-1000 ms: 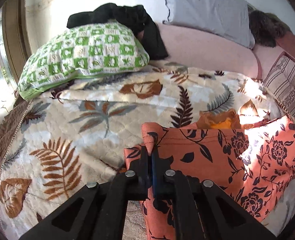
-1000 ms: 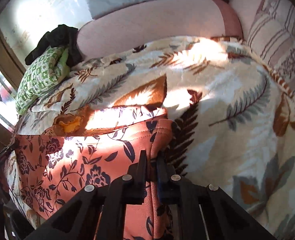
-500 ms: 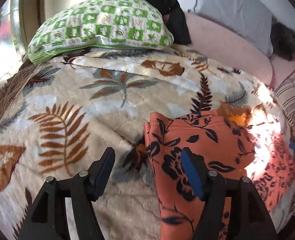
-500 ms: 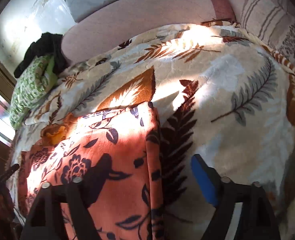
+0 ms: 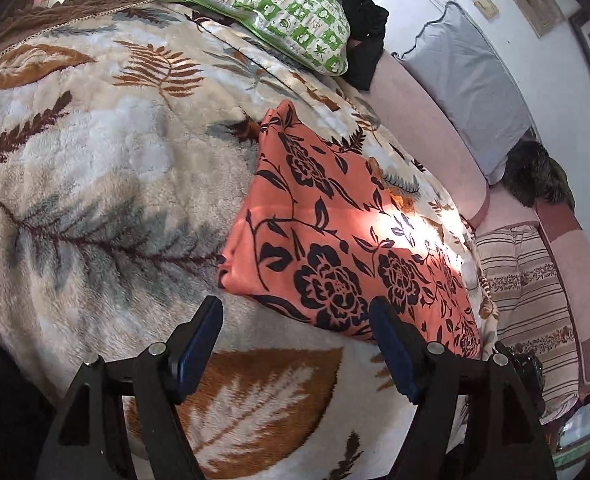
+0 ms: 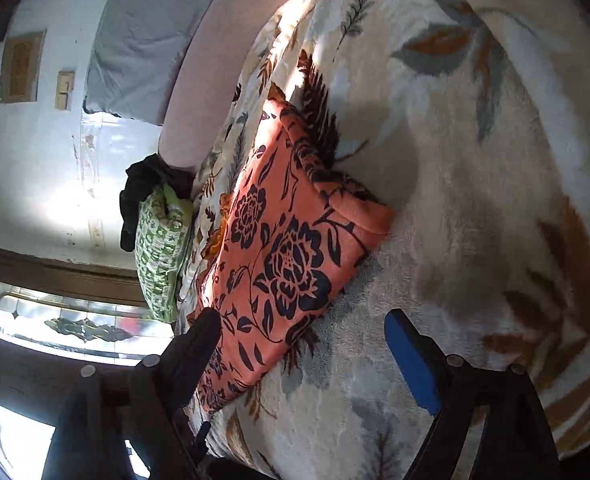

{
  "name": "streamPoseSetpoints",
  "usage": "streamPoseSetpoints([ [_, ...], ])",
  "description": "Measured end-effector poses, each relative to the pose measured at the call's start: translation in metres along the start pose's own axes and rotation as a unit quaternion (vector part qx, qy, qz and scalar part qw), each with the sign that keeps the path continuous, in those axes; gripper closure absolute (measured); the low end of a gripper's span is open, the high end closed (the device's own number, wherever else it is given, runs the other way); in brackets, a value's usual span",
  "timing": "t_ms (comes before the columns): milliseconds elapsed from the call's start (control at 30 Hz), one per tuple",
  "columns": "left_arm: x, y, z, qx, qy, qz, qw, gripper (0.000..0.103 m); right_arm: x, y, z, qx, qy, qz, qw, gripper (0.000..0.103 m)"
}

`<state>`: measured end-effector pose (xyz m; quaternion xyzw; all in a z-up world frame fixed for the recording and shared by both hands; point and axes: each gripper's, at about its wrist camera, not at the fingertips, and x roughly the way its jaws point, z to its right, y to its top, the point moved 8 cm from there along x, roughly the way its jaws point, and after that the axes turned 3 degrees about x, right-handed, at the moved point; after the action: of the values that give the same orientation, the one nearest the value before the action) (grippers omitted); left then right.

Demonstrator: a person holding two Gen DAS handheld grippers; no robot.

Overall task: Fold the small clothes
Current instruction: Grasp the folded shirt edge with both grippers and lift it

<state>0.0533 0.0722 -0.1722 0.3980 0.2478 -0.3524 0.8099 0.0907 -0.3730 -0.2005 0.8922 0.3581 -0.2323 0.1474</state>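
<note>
1. Orange garment w/ black floral print [image 5: 335, 232] lies folded on a fleece leaf-print blanket [image 5: 95, 152] covering a bed; a sunlit patch falls across its far right part.
2. Left gripper [image 5: 295, 324] spread wide, holding nothing; it sits just near of the garment's near edge; blue pads [image 5: 197, 344] face inward.
3. Right gripper [image 6: 301, 336] also wide, empty; garment [image 6: 287, 256] lies to its left, in front of its left finger.
4. Far left: green-and-white checked pillow [image 5: 263, 8], w/ a black cloth [image 5: 363, 28] behind it; grey pillow [image 5: 471, 88] against the far wall.
</note>
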Motion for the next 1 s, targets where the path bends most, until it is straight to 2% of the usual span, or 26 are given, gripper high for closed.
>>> streamPoseSetpoints([
  [133,0.013,-0.005,0.003,-0.045,0.005,-0.001,0.999,0.027,0.023,0.021,0.005,0.064,0.012,0.055,0.996,0.017],
  [233,0.025,-0.001,-0.005,-0.074,0.022,0.007,0.997,0.027,0.028,0.031,-0.004,0.075,0.027,0.084,0.993,0.02],
  [300,0.036,0.0,-0.008,-0.089,0.021,-0.006,0.9958,0.027,0.029,0.033,-0.005,0.08,0.022,0.092,0.992,0.026],
  [333,0.041,0.001,-0.009,-0.091,0.022,-0.007,0.9956,0.028,0.029,0.034,-0.003,0.085,0.022,0.095,0.992,0.033],
  [367,0.043,0.004,-0.009,-0.087,0.025,0.0,0.9959,0.028,0.029,0.034,-0.002,0.09,0.02,0.095,0.991,0.041],
  [400,0.045,0.009,-0.008,-0.08,0.03,0.008,0.9963,0.028,0.03,0.034,0.0,0.092,0.015,0.093,0.991,0.045],
  [467,0.049,0.016,-0.013,-0.087,0.038,0.011,0.9954,0.045,0.031,0.037,0.004,0.094,0.006,0.087,0.992,0.051],
  [500,0.054,0.017,-0.018,-0.097,0.04,-0.002,0.9945,0.076,0.031,0.039,0.006,0.091,0.002,0.084,0.992,0.052],
  [533,0.06,0.017,-0.023,-0.107,0.036,-0.019,0.9934,0.091,0.033,0.041,0.007,0.085,-0.008,0.081,0.993,0.052],
  [600,0.061,0.022,-0.025,-0.104,0.034,-0.027,0.9937,0.094,0.038,0.045,0.011,0.077,-0.026,0.075,0.994,0.06],
  [667,0.056,0.027,-0.018,-0.073,0.049,-0.024,0.9959,0.095,0.042,0.047,0.012,0.062,-0.046,0.063,0.995,0.085],
  [733,0.046,0.033,-0.008,-0.05,0.052,-0.016,0.9973,0.095,0.04,0.044,0.002,0.031,-0.061,0.056,0.996,0.092],
  [900,-0.002,0.056,0.011,0.007,0.047,0.034,0.9983,0.096,0.0,0.029,-0.049,-0.041,-0.058,0.088,0.994,0.094],
  [1000,-0.028,0.058,0.004,0.027,0.047,0.036,0.9979,0.096,-0.023,-0.003,-0.068,-0.068,-0.051,0.092,0.992,0.094],
])
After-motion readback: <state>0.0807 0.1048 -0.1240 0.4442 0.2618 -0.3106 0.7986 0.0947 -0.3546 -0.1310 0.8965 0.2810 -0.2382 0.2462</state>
